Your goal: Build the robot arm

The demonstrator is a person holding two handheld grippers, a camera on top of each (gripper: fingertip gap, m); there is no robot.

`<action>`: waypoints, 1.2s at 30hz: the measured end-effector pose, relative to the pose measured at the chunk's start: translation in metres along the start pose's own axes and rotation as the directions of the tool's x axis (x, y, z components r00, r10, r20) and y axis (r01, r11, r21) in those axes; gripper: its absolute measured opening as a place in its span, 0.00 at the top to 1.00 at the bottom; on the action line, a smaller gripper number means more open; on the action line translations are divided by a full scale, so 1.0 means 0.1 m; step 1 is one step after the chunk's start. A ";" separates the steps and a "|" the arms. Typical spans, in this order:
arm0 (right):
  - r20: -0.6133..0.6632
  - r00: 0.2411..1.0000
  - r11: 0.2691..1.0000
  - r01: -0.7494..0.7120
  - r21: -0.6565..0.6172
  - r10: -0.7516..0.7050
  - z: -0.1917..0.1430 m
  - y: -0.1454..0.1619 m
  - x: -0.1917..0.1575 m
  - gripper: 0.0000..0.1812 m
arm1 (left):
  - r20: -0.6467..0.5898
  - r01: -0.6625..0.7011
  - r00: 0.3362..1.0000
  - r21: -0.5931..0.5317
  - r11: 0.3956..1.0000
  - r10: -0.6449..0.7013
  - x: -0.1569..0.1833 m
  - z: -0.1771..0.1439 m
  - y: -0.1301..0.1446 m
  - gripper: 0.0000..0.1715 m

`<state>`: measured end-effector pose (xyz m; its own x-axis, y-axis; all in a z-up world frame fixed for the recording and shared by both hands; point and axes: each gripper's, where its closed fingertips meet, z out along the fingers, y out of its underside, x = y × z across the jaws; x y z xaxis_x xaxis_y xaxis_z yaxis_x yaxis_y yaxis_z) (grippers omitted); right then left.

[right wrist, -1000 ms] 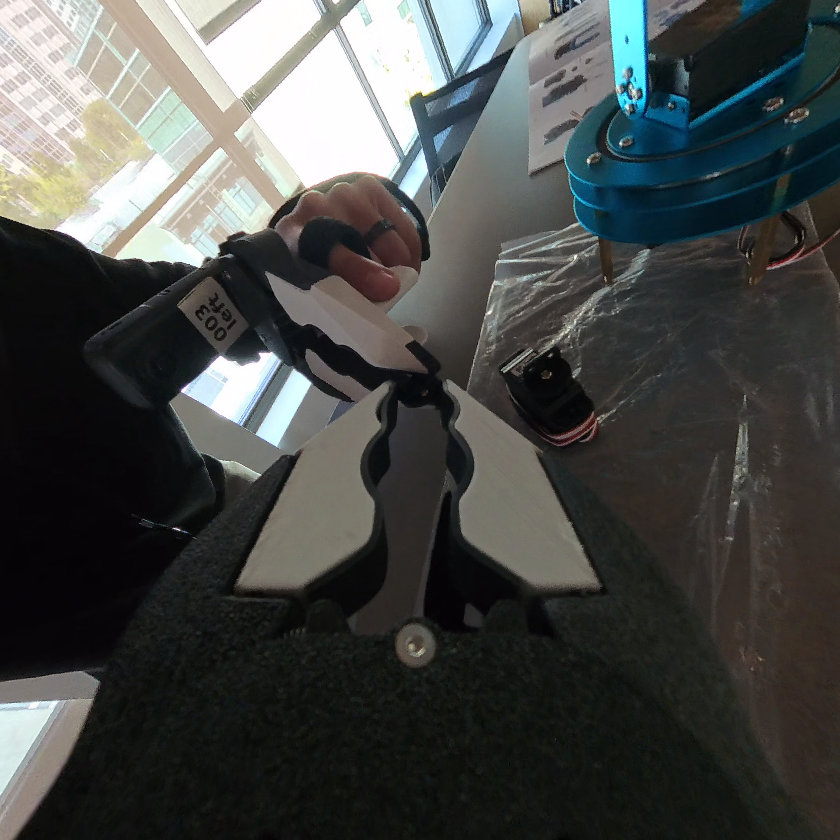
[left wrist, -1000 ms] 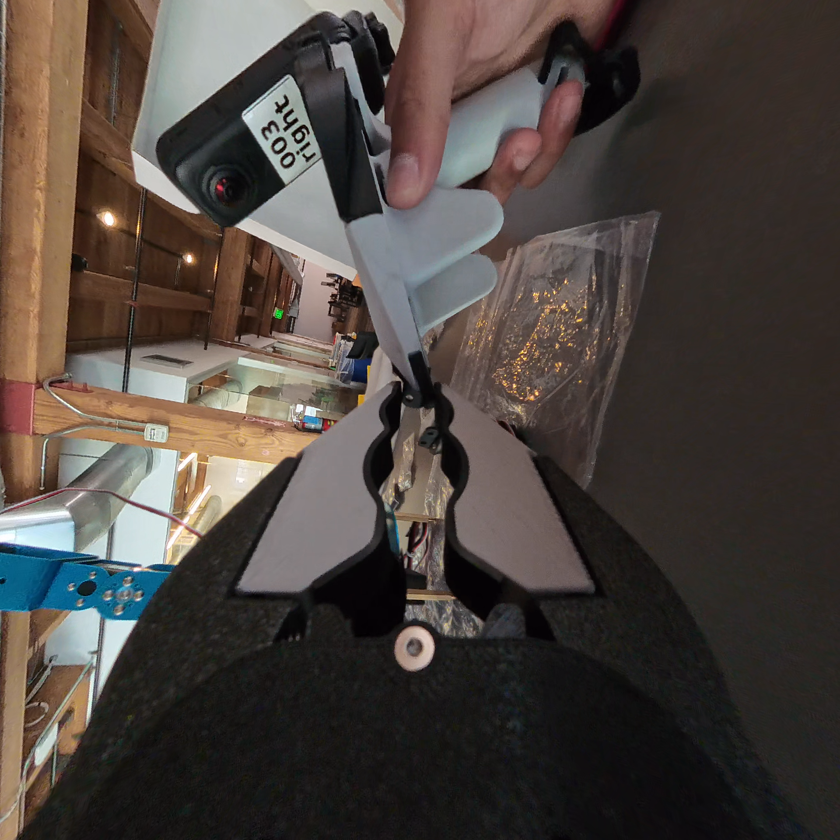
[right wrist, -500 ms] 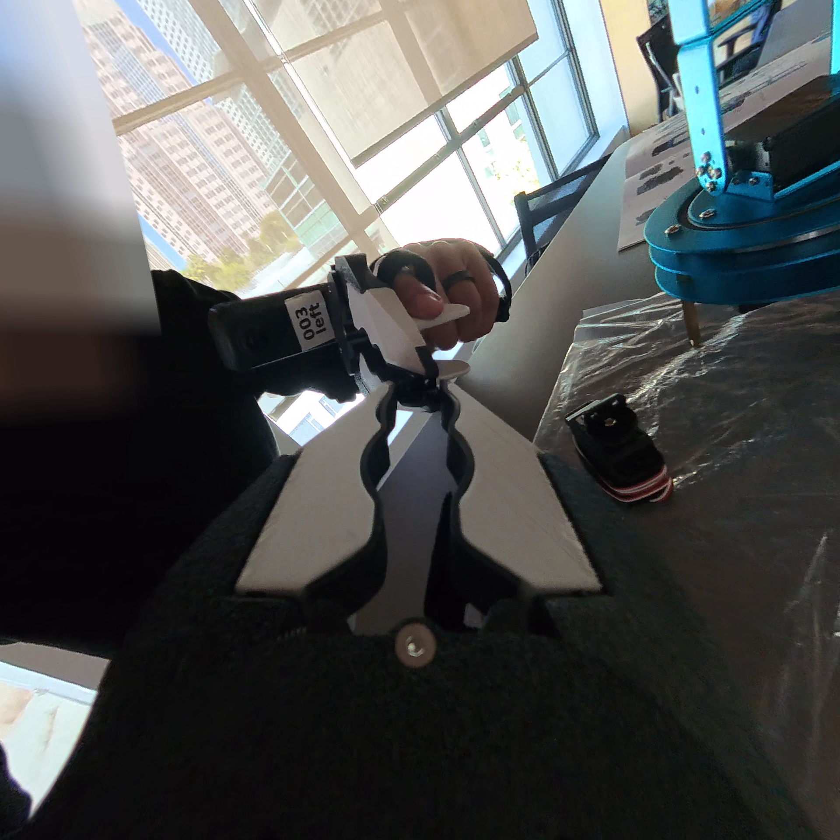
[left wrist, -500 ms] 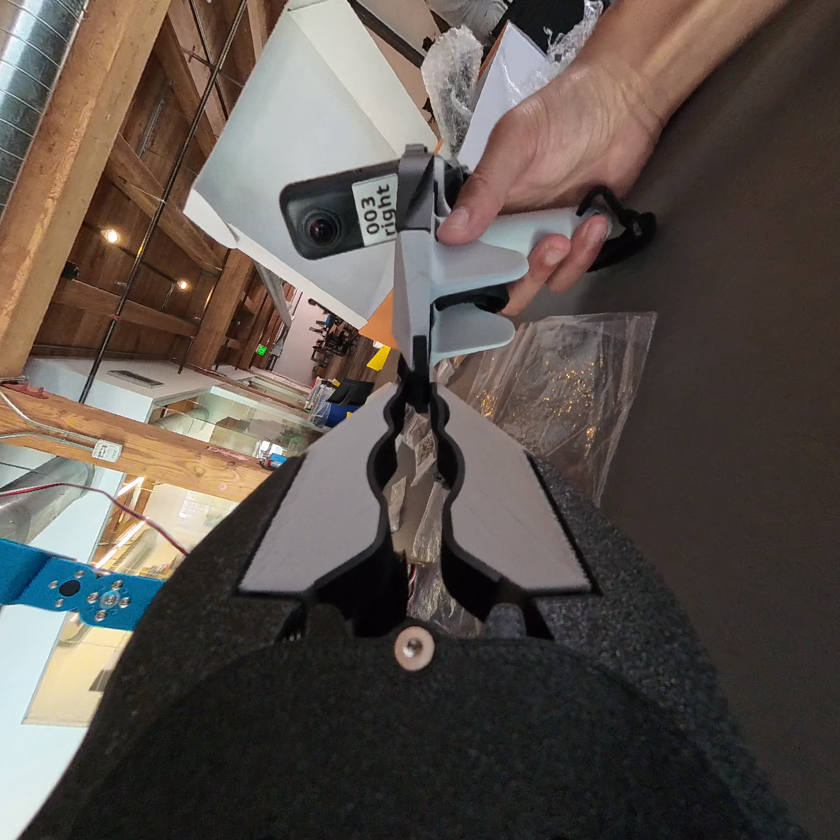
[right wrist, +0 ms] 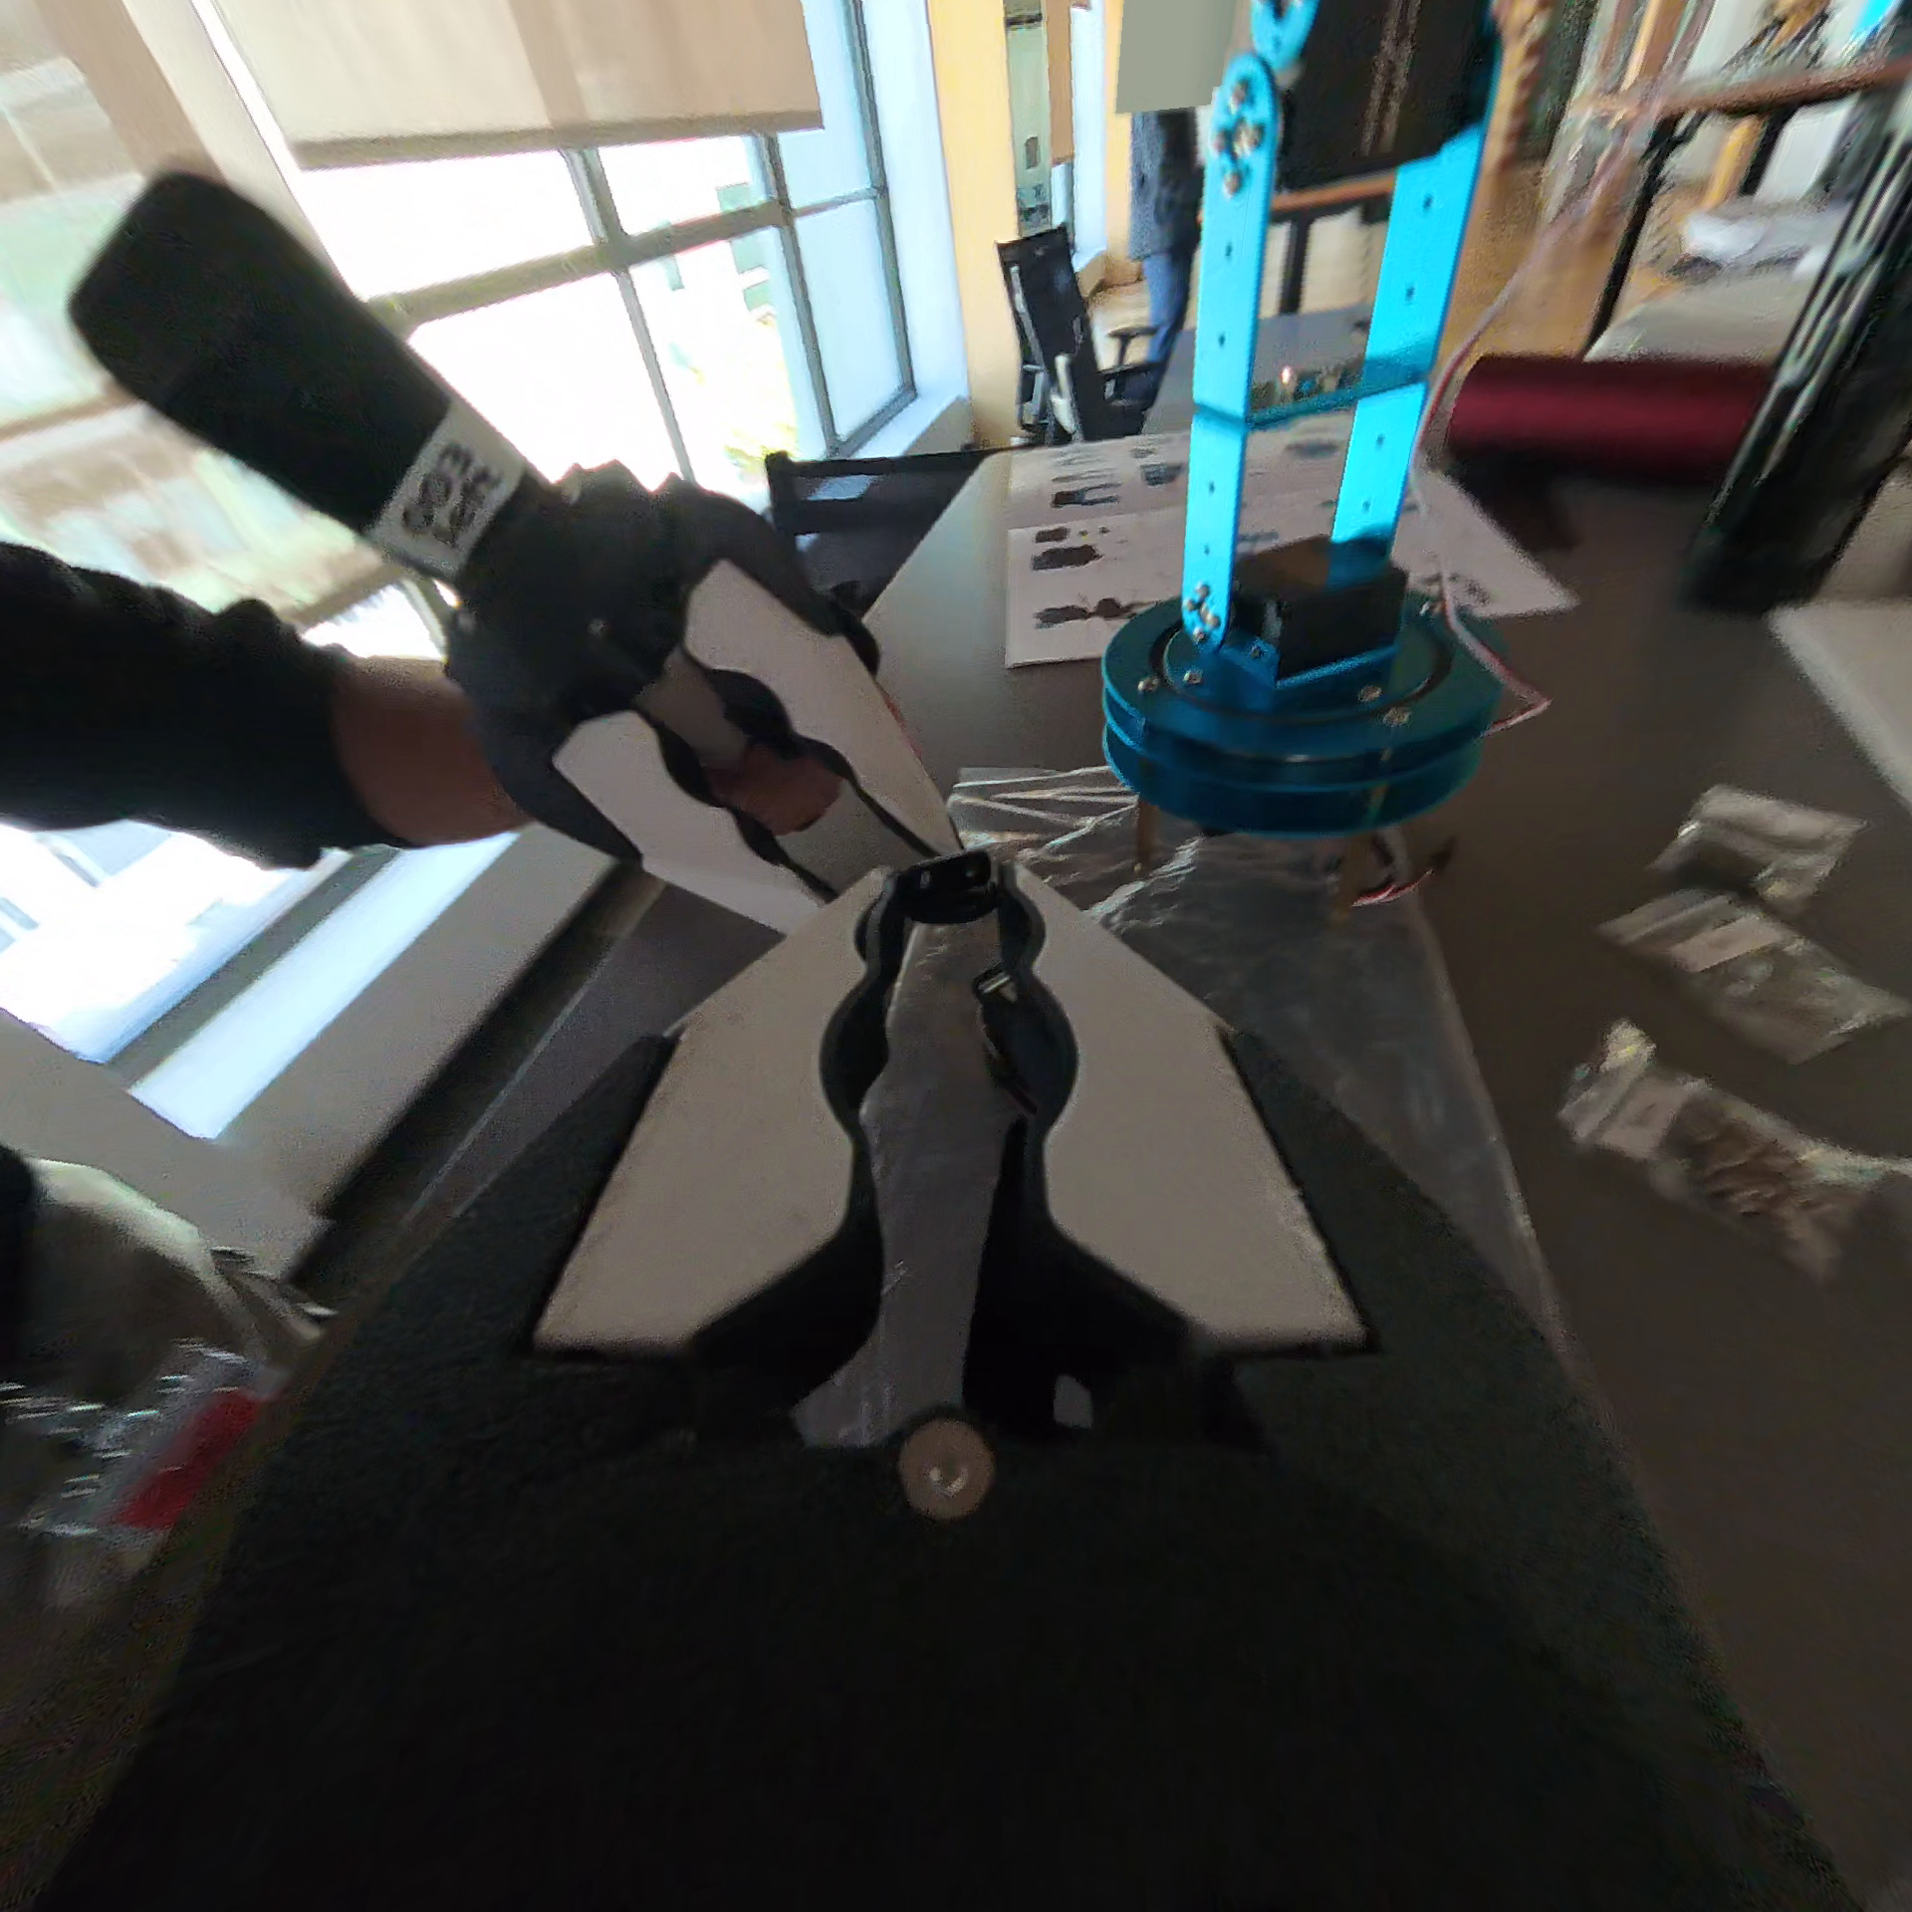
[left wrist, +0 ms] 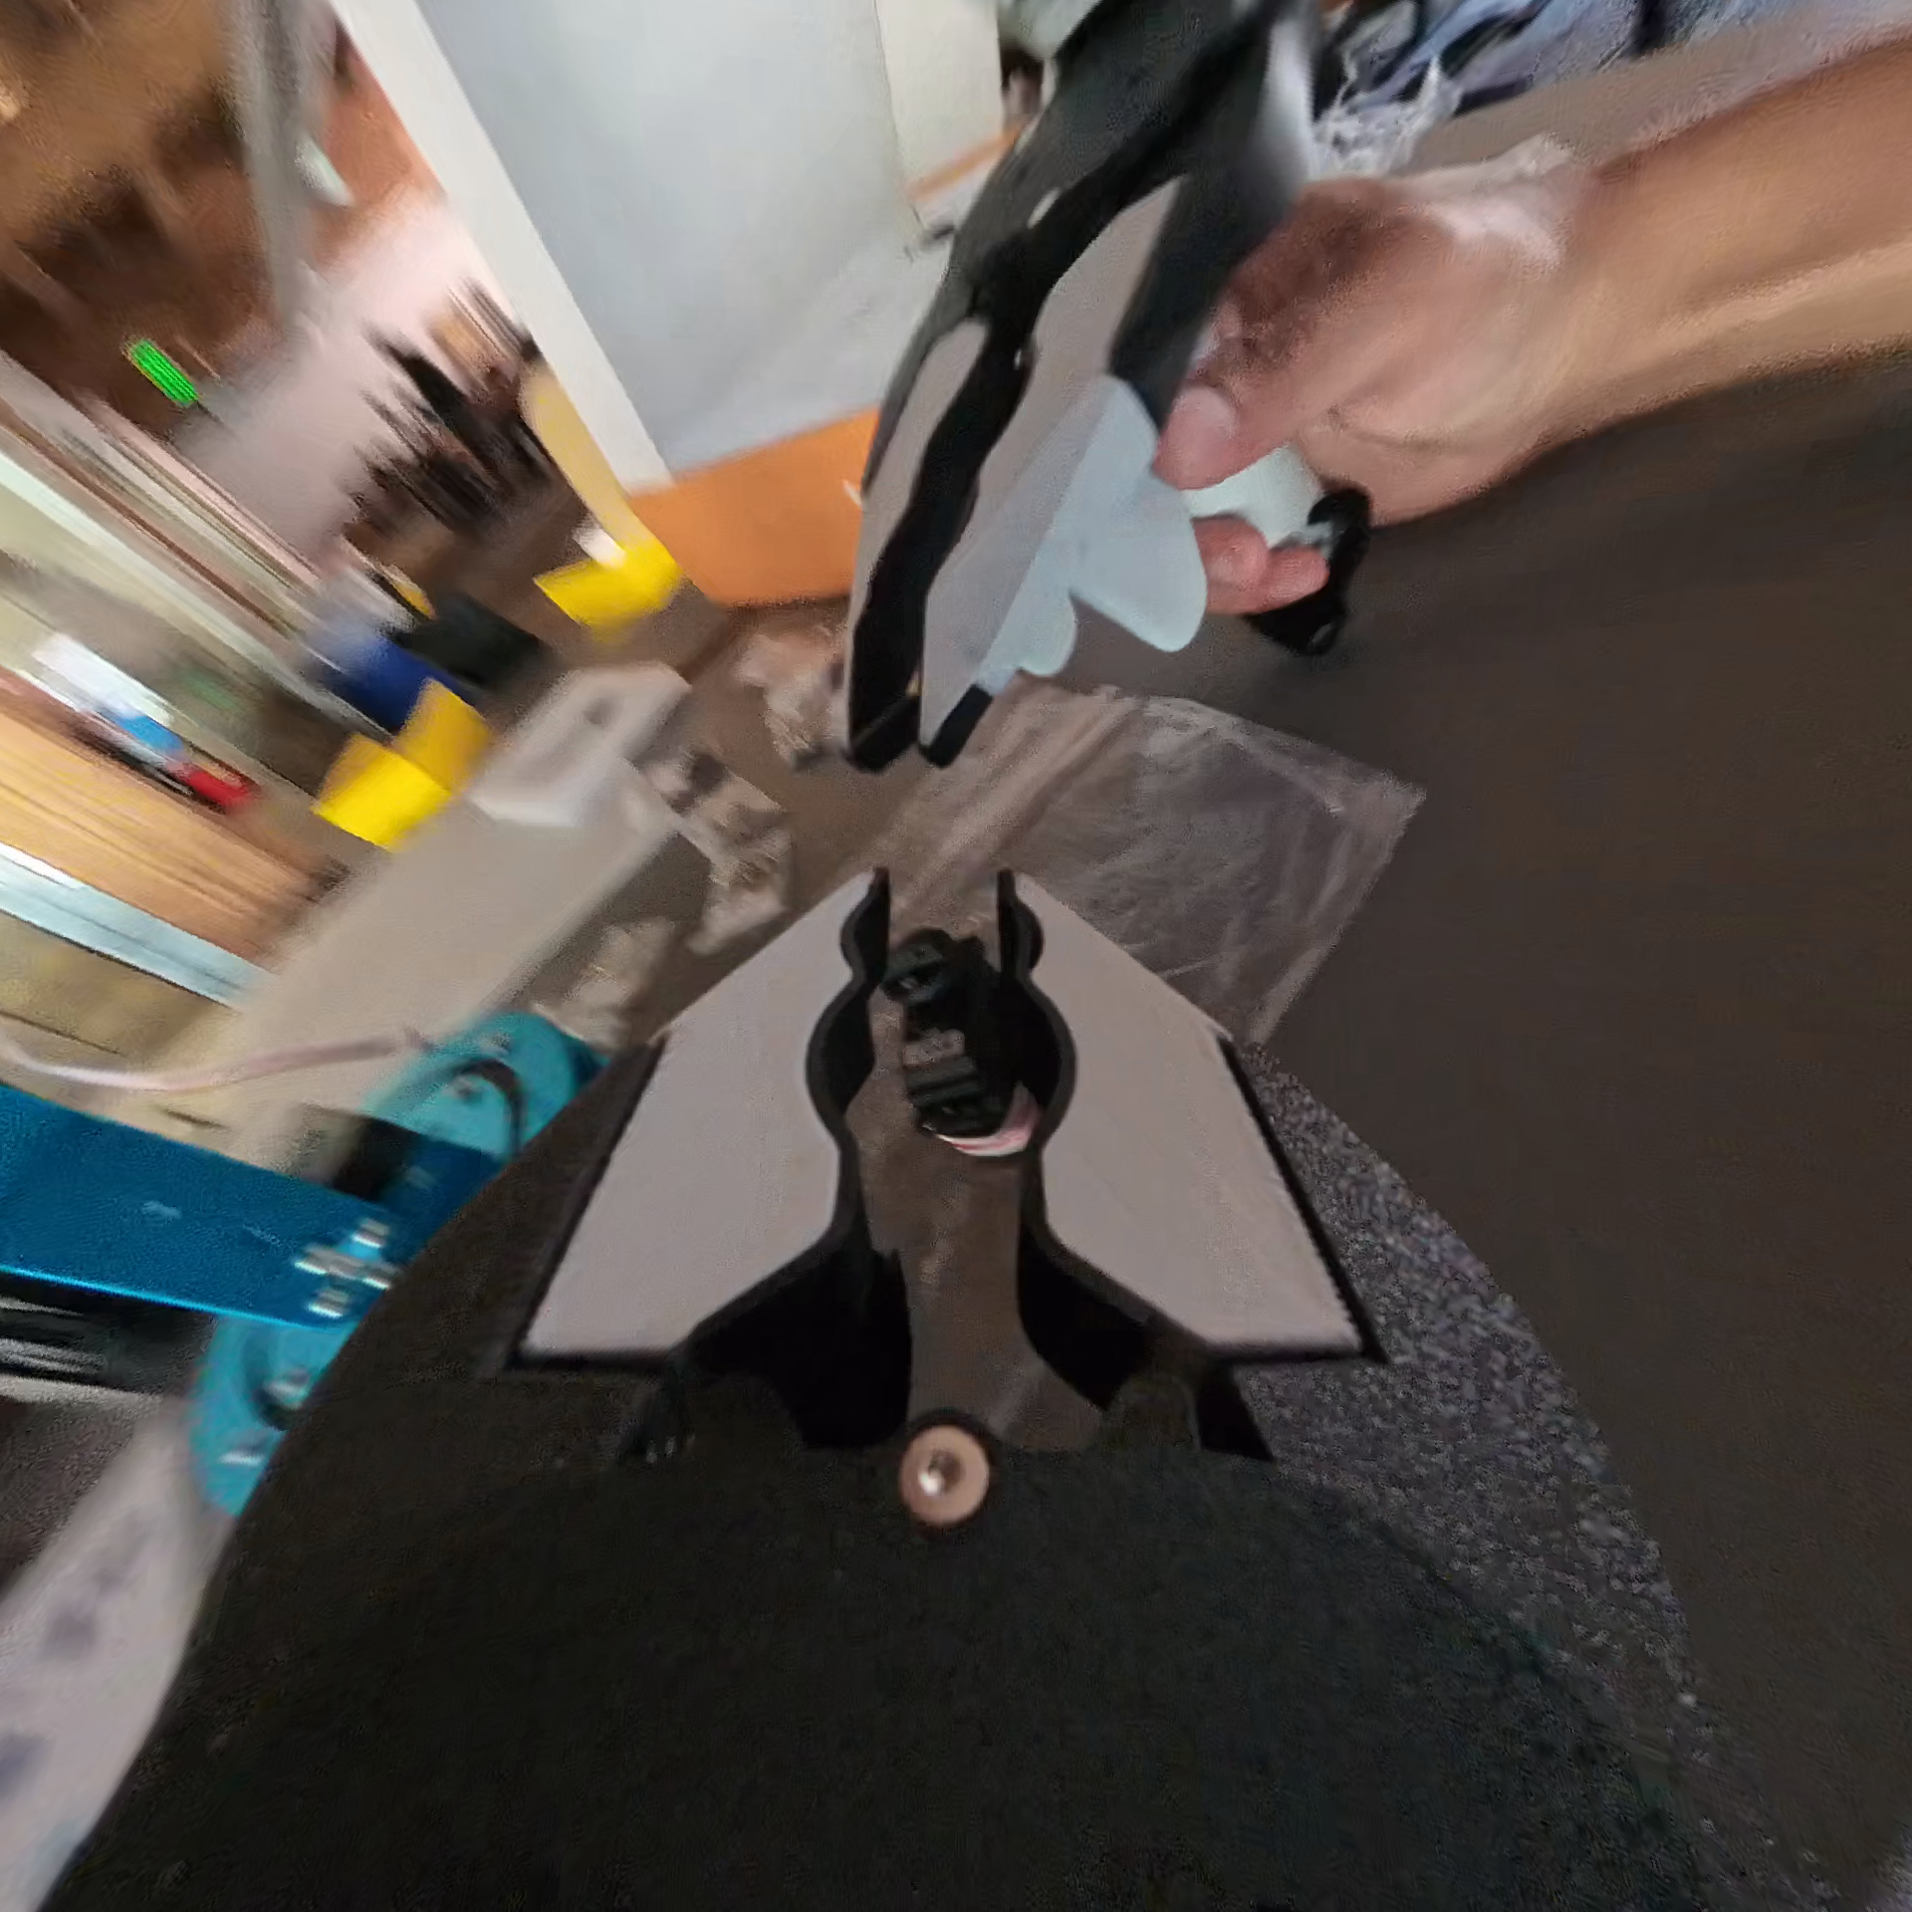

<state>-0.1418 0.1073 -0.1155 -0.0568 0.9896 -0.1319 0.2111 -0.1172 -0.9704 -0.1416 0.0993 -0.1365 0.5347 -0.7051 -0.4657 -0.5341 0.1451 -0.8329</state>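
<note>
Blue metal robot arm [left wrist: 155,1242] sits at the far left of the left wrist view, smeared by motion, which suggests the camera is swinging fast.

Centre: the left claw [left wrist: 942,890] has broken away from the right claw [right wrist: 944,892]. Half a second ago the two sets of tips met nose to nose in the air. Now they are apart and both tilt down at the dark table [left wrist: 1655,931].

- Left claw: part open with a clear gap at the tips, slightly wider than before.
- A small black servo motor [left wrist: 947,1035] with red and white leads shows in the gap between its fingers.
- The servo lies on a clear plastic bag [left wrist: 1190,828] spread on the table.
- The right wrist view puts the left claw's tips just at the servo's upper edge. Contact cannot be confirmed, and no grip is evident.

Right of centre: the right claw hangs higher, above and beyond the servo, carried by a bare hand [left wrist: 1397,362].

- Its fingers stand narrowly apart, about as before.
- Nothing is seen pinched between them, though blur leaves some doubt.
- Its own camera looks straight along the fingers onto the servo.

Far right of the right wrist view: the blue arm's round base stands on the same bag just behind the servo. Small clear packets [right wrist: 1749,973] are scattered well apart on the table.

Reading: attention has shifted from the mid-air meeting to the servo, with the left claw nearer it.
</note>
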 end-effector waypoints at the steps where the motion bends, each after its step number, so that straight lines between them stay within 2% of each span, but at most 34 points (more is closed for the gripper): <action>1: -0.031 0.998 0.999 0.047 0.005 -0.047 0.02 -0.02 -0.01 0.91 | -0.038 0.113 0.993 -0.031 0.993 -0.114 0.00 0.00 0.03 0.88; 4: -0.083 0.989 0.992 0.123 -0.009 -0.123 0.08 -0.02 -0.02 0.91 | -0.184 0.388 0.903 -0.036 0.921 -0.388 0.08 -0.08 -0.08 0.88; 6: -0.109 0.982 0.988 0.155 -0.006 -0.155 0.10 -0.04 -0.03 0.91 | -0.219 0.497 0.844 -0.028 0.868 -0.490 0.04 -0.15 -0.17 0.88; 8: -0.149 0.968 0.979 0.202 -0.015 -0.202 0.12 -0.06 -0.04 0.91 | -0.202 0.590 0.784 -0.053 0.806 -0.587 -0.04 -0.19 -0.18 0.88; 15: -0.237 0.915 0.944 0.324 -0.055 -0.328 0.19 -0.10 -0.08 0.90 | -0.213 0.771 0.575 -0.183 0.610 -0.790 -0.19 -0.26 -0.20 0.88; 19: -0.251 0.914 0.947 0.321 -0.028 -0.317 0.24 -0.11 -0.09 0.91 | -0.228 0.794 0.510 -0.245 0.556 -0.829 -0.22 -0.27 -0.23 0.88; 23: -0.276 0.919 0.955 0.297 0.013 -0.282 0.26 -0.14 -0.08 0.91 | -0.234 0.792 0.485 -0.290 0.537 -0.843 -0.23 -0.25 -0.29 0.88; 27: -0.285 0.922 0.953 0.294 0.077 -0.261 0.20 -0.24 -0.11 0.91 | -0.219 0.814 0.441 -0.310 0.491 -0.870 -0.24 -0.22 -0.28 0.87; 30: -0.309 0.905 0.946 0.322 0.046 -0.293 0.20 -0.20 -0.08 0.91 | -0.214 0.835 0.397 -0.320 0.448 -0.892 -0.25 -0.17 -0.28 0.93; 33: -0.316 0.903 0.950 0.311 0.014 -0.290 0.21 -0.12 0.00 0.90 | -0.157 0.822 0.430 -0.339 0.458 -0.889 -0.25 -0.12 -0.21 0.95; 36: -0.298 0.914 0.960 0.274 -0.050 -0.277 0.27 0.04 0.07 0.89 | -0.040 0.785 0.508 -0.390 0.481 -0.861 -0.22 -0.05 -0.05 0.97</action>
<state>-0.1676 0.1114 -0.1253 0.1804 0.9613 0.2081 0.2356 0.1632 -0.9581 -0.1543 0.1107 -0.1208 0.7051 -0.5104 0.4923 -0.0929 -0.7547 -0.6494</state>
